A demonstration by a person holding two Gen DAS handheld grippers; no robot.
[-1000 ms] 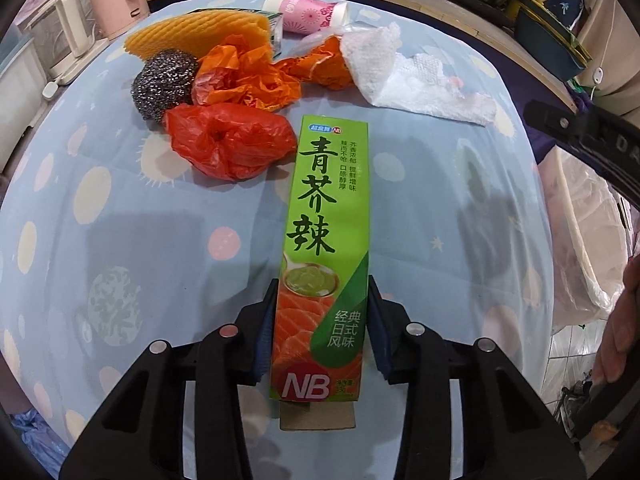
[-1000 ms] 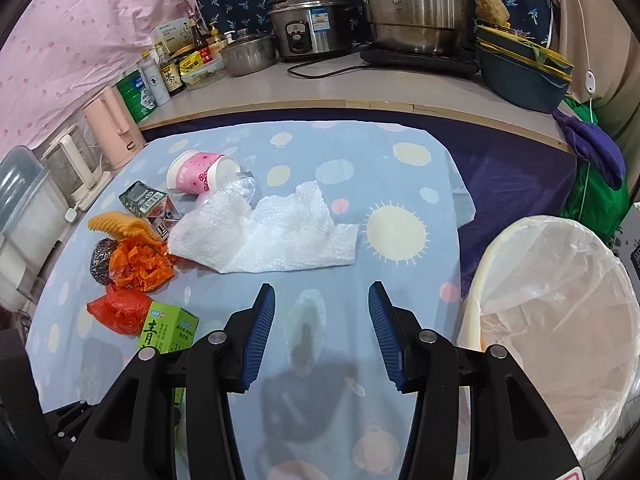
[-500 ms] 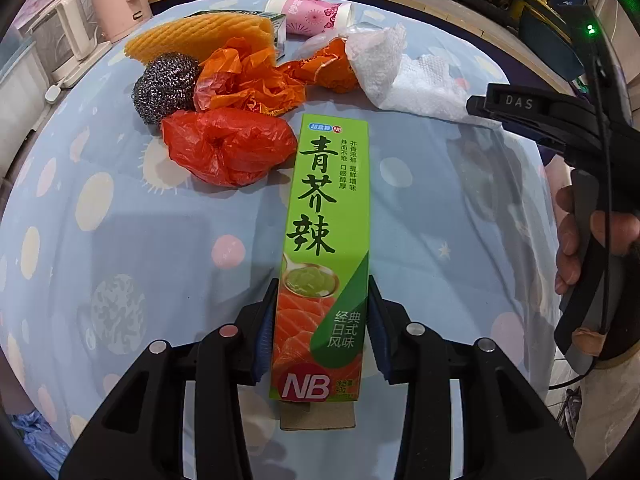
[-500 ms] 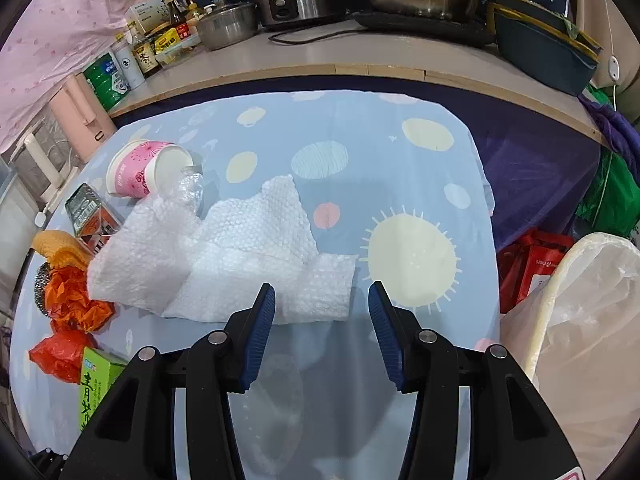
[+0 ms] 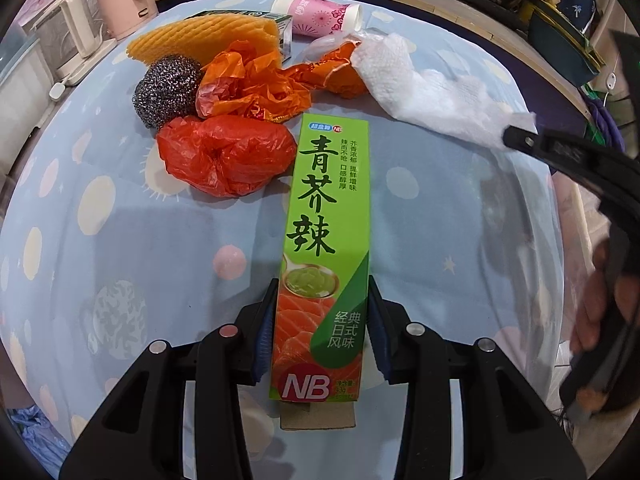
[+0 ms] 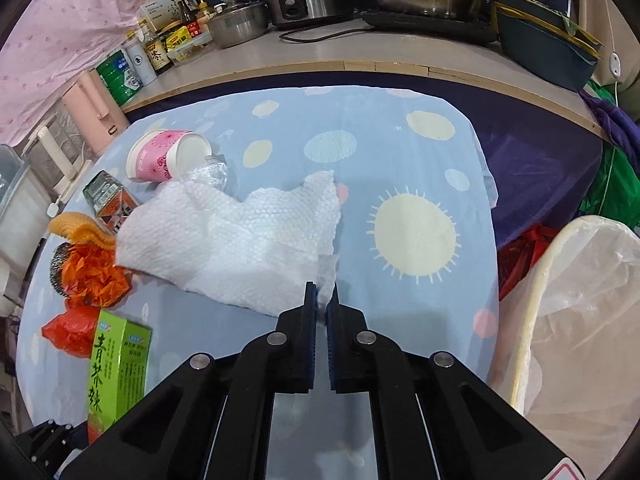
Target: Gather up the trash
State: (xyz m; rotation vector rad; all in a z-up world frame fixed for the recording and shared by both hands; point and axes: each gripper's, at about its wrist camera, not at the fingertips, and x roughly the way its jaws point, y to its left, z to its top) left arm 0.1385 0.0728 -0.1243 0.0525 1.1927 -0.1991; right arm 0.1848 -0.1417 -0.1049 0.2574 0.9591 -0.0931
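My left gripper (image 5: 323,320) is shut on a long green wasabi box (image 5: 328,216), which points away over the blue tablecloth (image 5: 120,240); the box also shows in the right wrist view (image 6: 118,364). My right gripper (image 6: 321,300) is shut on the near corner of a white paper towel (image 6: 240,248), also in the left wrist view (image 5: 424,92). Other trash lies beyond: a red plastic bag (image 5: 228,156), orange wrappers (image 5: 256,84), a steel scourer (image 5: 166,90), orange foam netting (image 5: 208,36), a pink paper cup (image 6: 160,156) on its side and a small carton (image 6: 108,200).
A bin lined with a white plastic bag (image 6: 580,312) stands off the table's right edge. A counter (image 6: 360,52) behind holds pots, a rice cooker, bottles and a pink kettle (image 6: 96,104). A red bag (image 6: 524,252) lies on the floor by the bin.
My right gripper has moved forward to the paper towel's corner and closed on it. My left gripper still holds the green box, nearly unmoved.
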